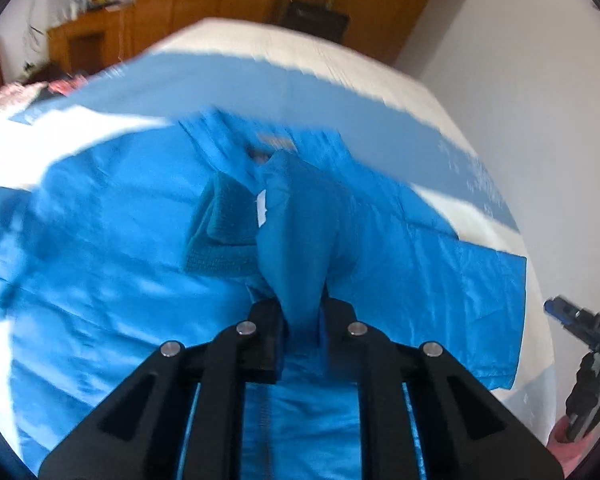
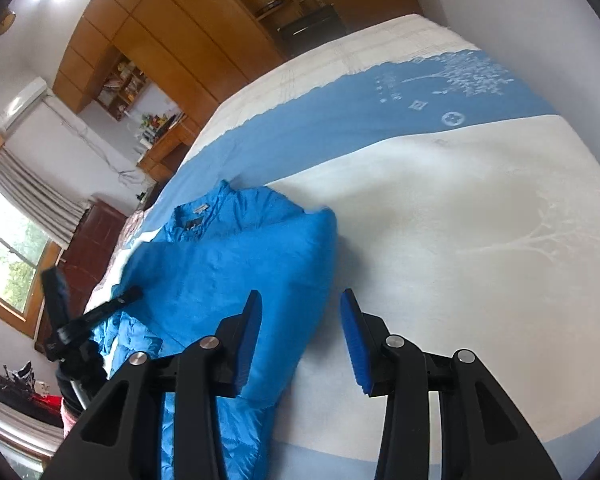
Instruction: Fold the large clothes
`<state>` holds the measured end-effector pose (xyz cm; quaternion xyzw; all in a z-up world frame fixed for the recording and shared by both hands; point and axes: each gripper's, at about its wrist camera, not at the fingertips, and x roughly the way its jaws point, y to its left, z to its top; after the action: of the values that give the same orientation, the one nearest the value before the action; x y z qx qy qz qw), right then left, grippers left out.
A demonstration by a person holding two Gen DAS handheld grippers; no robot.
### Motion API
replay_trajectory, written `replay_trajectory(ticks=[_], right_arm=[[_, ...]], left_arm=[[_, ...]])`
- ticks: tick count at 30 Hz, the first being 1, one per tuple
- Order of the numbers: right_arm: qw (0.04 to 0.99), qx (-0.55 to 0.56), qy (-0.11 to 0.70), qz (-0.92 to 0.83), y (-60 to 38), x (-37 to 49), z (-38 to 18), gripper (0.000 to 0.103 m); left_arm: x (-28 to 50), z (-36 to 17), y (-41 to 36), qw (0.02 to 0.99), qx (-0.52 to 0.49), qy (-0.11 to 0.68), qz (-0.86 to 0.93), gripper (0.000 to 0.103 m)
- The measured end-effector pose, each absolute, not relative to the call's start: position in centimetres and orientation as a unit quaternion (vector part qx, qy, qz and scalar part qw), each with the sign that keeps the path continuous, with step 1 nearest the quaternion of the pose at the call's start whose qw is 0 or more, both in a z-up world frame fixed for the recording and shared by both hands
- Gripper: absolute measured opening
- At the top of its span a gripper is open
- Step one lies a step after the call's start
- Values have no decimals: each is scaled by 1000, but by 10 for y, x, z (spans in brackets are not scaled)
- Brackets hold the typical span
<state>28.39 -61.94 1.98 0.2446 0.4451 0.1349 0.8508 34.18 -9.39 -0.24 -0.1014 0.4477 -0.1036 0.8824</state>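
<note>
A bright blue padded jacket (image 1: pixel 112 240) lies spread on the bed, collar towards the far side. My left gripper (image 1: pixel 302 312) is shut on a bunched sleeve of the jacket (image 1: pixel 304 232), with its knit cuff (image 1: pixel 220 232) hanging over the jacket's middle. In the right wrist view the jacket (image 2: pixel 236 264) lies at the left. My right gripper (image 2: pixel 300 328) is open and empty, held above the jacket's right edge. It also shows at the right edge of the left wrist view (image 1: pixel 588 340).
The bed cover (image 2: pixel 460 220) is white with a wide blue band (image 2: pixel 340 124). Wooden wardrobes (image 2: pixel 188 24) and a desk (image 2: pixel 168 136) stand beyond the bed. A white wall (image 1: pixel 532 80) runs along the bed's right side. A window (image 2: pixel 12 256) is at the left.
</note>
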Motion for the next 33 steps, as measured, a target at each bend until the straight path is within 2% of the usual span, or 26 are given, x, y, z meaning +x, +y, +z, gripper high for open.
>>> replay_trajectory(ticks=[8, 17, 19, 22, 28, 30, 33], right_arm=[[835, 213, 471, 189, -551, 324, 6, 41], [827, 148, 515, 171, -491, 356, -28, 35], [821, 146, 528, 162, -491, 358, -38, 27], [815, 153, 536, 159, -494, 360, -52, 25], [814, 151, 538, 157, -493, 362, -54, 25], [817, 145, 533, 163, -494, 359, -47, 26], [837, 146, 499, 173, -496, 348, -19, 30]], left_arm=[[340, 16, -32, 901, -103, 421, -21, 11], [360, -29, 2, 874, -92, 478, 16, 13], [361, -43, 14, 865, -108, 491, 12, 15], [363, -55, 21, 860, -115, 498, 5, 21], [365, -57, 29, 855, -122, 503, -6, 29], [358, -45, 42, 855, -144, 498, 13, 43], [339, -10, 57, 877, -158, 452, 40, 41]])
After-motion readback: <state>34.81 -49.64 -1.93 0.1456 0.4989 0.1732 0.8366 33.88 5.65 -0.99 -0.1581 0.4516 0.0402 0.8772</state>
